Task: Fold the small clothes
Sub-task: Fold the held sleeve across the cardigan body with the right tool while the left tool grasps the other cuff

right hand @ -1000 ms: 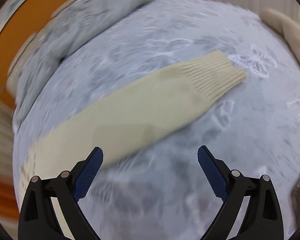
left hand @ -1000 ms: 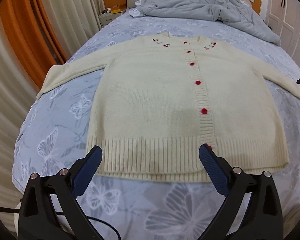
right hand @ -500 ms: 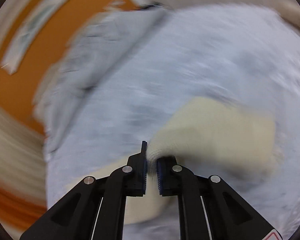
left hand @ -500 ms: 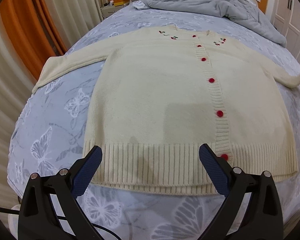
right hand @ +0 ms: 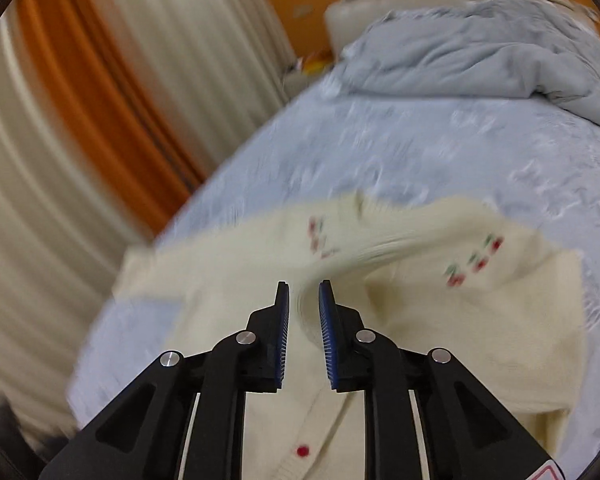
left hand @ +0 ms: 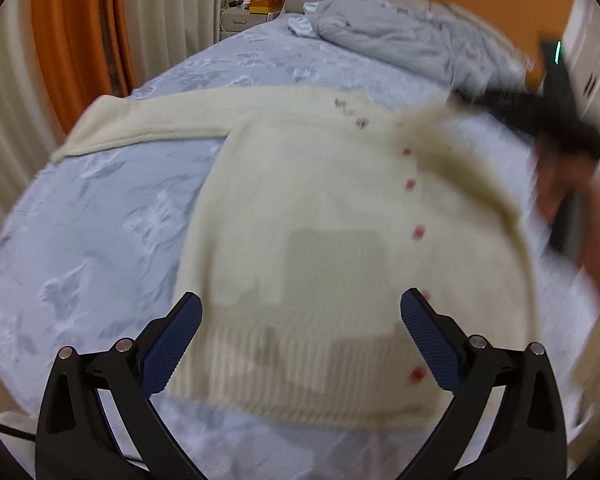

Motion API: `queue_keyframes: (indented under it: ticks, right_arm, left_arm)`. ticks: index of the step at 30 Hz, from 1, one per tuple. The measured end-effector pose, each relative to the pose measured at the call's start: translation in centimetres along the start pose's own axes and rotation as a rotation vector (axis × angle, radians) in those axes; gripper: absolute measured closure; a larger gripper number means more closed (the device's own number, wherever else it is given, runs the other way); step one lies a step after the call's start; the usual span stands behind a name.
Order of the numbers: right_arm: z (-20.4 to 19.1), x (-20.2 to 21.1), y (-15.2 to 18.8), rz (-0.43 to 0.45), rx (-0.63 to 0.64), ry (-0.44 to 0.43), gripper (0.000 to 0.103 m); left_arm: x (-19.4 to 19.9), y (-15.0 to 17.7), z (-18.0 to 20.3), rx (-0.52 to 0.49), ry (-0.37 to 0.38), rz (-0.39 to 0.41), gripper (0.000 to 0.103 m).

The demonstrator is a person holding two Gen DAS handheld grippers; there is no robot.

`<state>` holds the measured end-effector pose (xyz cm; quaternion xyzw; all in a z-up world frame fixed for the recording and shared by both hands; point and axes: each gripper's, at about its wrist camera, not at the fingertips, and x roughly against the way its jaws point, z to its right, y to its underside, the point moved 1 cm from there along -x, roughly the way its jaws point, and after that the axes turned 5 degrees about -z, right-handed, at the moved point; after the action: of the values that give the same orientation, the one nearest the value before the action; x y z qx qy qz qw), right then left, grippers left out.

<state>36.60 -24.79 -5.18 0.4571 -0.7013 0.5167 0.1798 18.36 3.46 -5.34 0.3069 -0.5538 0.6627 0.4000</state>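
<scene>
**Q:** Which step is in hand?

**A:** The first fold, by my judgement: the right sleeve is going across the body. The cream knitted cardigan with red buttons [left hand: 320,216] lies face up on the pale blue butterfly-print bedsheet [left hand: 100,232], hem nearest me at 6 o'clock, collar at 12. My right gripper [right hand: 303,300] has its fingers drawn close together and pinched on the ribbed cuff of the right sleeve [right hand: 380,244], which arches over the chest between the two cherry motifs.

**Q:** And the other gripper?

**A:** My left gripper [left hand: 300,320] has its fingers spread wide and holds nothing. It hangs above the hem. The left sleeve [left hand: 140,128] lies flat toward 10 o'clock, not yet folded.

**Q:** What does the next move call for?

**A:** Lay the cuff flat on the chest toward 9 o'clock, then let go without dragging the knit. After that, the left sleeve needs the same treatment. The views are motion-blurred, so I cannot tell how smoothly the sleeve lies. The rumpled grey duvet [right hand: 480,48] at 12 o'clock is well apart from the work.
</scene>
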Motion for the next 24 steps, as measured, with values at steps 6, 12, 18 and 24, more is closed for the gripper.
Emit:
queue_keyframes:
  ticks: [6, 12, 18, 24]
  right_arm:
    - [6.1, 3.6, 7.7, 0.024, -0.203, 0.047, 0.058]
    - [13.1, 7.1, 13.1, 0.015, -0.386, 0.161, 0.057]
    - [13.0, 7.0, 13.8, 0.052, -0.402, 0.162, 0.045]
    - [14.7, 5.3, 14.6, 0.04, -0.474, 0.084, 0.044]
  left_arm:
    - [-4.6, -8.2, 0.1, 0.121, 0.164, 0.003, 0.005]
    - [-11.7, -14.4, 6.6, 0.149, 0.244, -0.075, 0.005]
    - [-19.8, -19.2, 15.2, -0.022, 0.113, -0.152, 0.012]
    - [-21.4, -21.2, 14.0, 0.061, 0.237, -0.161, 0.094]
